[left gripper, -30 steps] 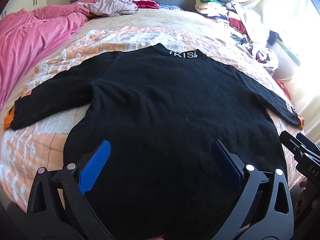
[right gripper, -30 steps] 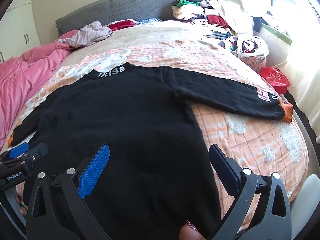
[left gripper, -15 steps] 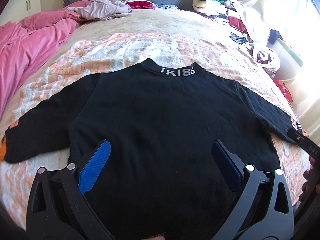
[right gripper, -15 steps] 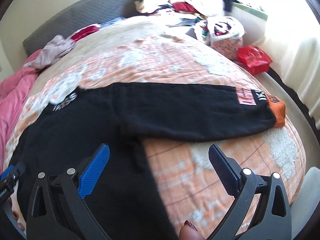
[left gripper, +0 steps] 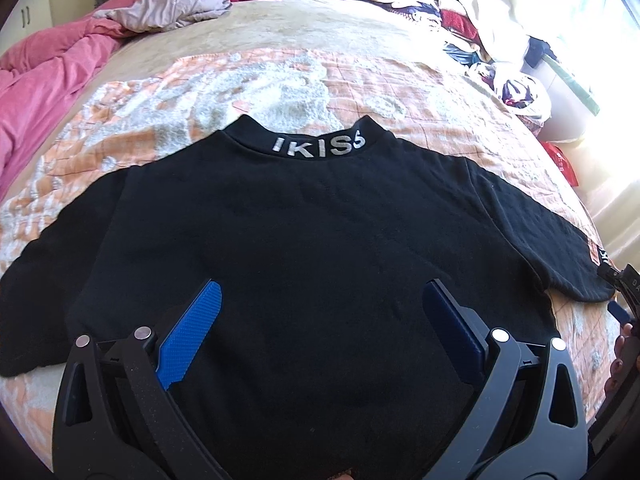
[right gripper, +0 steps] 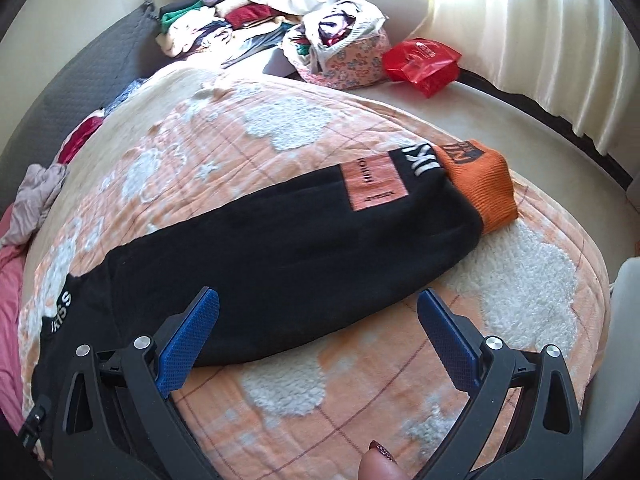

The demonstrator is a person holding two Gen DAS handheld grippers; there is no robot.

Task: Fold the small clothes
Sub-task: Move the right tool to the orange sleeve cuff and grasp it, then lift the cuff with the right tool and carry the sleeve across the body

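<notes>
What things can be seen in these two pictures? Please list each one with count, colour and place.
sweater: one, black, orange cuff, flat on the bed, sleeves spread
quilt: one, peach and white, under the sweater
blanket: one, pink, left side of the bed
crumpled garment: one, pale mauve, near the headboard
clothes pile: one, mixed colours, far corner
floral basket: one, full of clothes, beside the bed
plastic bag: one, red, by the curtain
left gripper: open, over the sweater body
right gripper: open, over the sleeve
</notes>
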